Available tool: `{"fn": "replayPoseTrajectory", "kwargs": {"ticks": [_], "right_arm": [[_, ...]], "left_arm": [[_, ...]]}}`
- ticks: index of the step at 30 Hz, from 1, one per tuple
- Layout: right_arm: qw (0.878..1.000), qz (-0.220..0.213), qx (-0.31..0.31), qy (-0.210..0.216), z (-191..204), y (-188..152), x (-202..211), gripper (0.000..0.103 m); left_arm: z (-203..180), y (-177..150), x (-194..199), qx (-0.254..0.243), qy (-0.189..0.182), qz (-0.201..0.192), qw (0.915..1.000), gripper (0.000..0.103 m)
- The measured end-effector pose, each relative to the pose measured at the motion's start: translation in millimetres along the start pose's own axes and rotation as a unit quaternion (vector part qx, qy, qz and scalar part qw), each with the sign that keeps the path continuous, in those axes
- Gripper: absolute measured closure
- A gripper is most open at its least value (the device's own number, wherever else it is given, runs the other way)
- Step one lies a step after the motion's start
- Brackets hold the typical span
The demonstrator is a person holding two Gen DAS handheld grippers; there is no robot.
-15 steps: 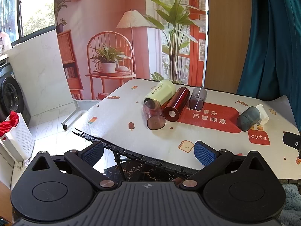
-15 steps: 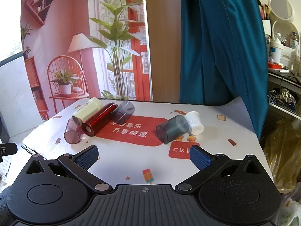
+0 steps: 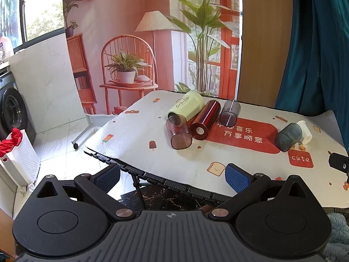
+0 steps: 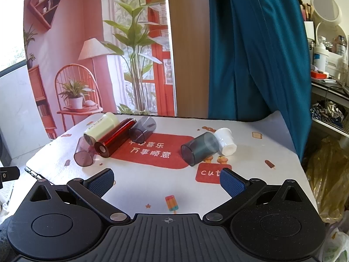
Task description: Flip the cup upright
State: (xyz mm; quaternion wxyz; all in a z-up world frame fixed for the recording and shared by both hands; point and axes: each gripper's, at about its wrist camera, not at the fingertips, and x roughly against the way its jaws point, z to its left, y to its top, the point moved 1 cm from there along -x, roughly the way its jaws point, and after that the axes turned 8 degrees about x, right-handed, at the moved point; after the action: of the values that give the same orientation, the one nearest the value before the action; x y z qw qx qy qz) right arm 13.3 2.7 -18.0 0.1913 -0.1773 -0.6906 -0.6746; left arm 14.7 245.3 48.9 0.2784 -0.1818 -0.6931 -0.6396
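Note:
Several cups lie on their sides on the table mat [image 3: 139, 139]. At the left are a pale yellow cup [image 3: 187, 107], a red tumbler [image 3: 205, 120], a purple-tinted clear cup [image 3: 177, 133] and a smoky grey cup [image 3: 229, 112]. At the right lie a dark grey cup [image 3: 288, 136] [image 4: 199, 148] and a white cup [image 3: 305, 132] [image 4: 225, 140]. My left gripper [image 3: 172, 178] is open and empty at the table's near edge. My right gripper [image 4: 166, 180] is open and empty above the mat, just short of the dark grey cup.
The mat [image 4: 250, 174] has a red panel [image 4: 152, 150] in the middle. A white laundry basket [image 3: 19, 157] and a washing machine [image 3: 13, 111] stand on the floor at left. A teal curtain [image 4: 250, 54] hangs behind; cluttered shelves [image 4: 327, 76] are at right.

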Motion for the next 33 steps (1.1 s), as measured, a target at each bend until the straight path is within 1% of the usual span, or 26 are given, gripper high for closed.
{"fn": "replayPoseTrajectory", "kwargs": {"ticks": [33], "right_arm": [[1.000,0.009,-0.001,0.000,0.6,-2.1,-4.3,0.000]], "left_arm": [[1.7,0.6,-2.4,0.008,-0.004,0.006,0.9999,0.000]]}}
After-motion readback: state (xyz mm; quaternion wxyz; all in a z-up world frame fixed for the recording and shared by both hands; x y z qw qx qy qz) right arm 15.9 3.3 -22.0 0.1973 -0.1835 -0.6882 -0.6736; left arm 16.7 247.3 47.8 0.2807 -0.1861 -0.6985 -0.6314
